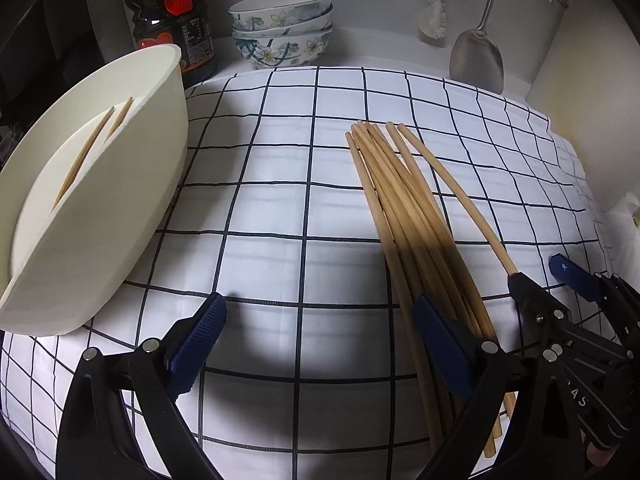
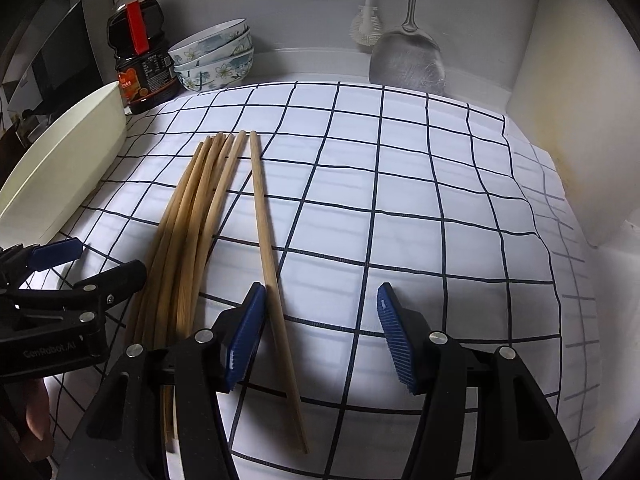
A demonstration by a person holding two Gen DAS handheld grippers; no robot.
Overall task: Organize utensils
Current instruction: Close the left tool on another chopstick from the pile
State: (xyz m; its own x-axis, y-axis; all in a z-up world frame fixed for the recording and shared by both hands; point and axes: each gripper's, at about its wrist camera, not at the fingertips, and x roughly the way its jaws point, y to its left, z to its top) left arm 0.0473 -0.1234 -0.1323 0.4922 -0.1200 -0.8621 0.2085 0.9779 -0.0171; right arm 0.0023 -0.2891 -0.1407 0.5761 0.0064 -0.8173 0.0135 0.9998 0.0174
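**Chopstick sorting station: both grippers open, nothing held**

While the person holds a tool in each hand over the checked cloth (image 2: pixel 420 184), neither tool grips anything. At the left gripper (image 1: pixel 320 344), the blue-padded fingers stand wide apart above the cloth; its right finger (image 1: pixel 440 348) lies over the near ends of the chopstick bundle (image 1: pixel 404 208) without closing on them. At the right gripper (image 2: pixel 320 332), the jaws are likewise spread, and the single chopstick (image 2: pixel 266 248) runs between them, just beside the left pad (image 2: pixel 246 336); contact with that pad cannot be confirmed.

Task items: the bundle lies on the cloth, fanned slightly at its far tips, its near ends passing under the tools. The single chopstick lies just to the right of that bundle, apart from it along most of its length. 2 further chopsticks (image 1: pixel 92 148) rest inside the cream container (image 1: pixel 120 216), which sits tilted at the left edge of the cloth.

Surroundings: 3 stacked floral bowls (image 1: pixel 282 28) stand at the back beside a dark sauce bottle (image 1: pixel 172 20) with a red handle. A metal spatula (image 1: pixel 478 56) and a white brush (image 1: pixel 434 20) hang against the rear wall.
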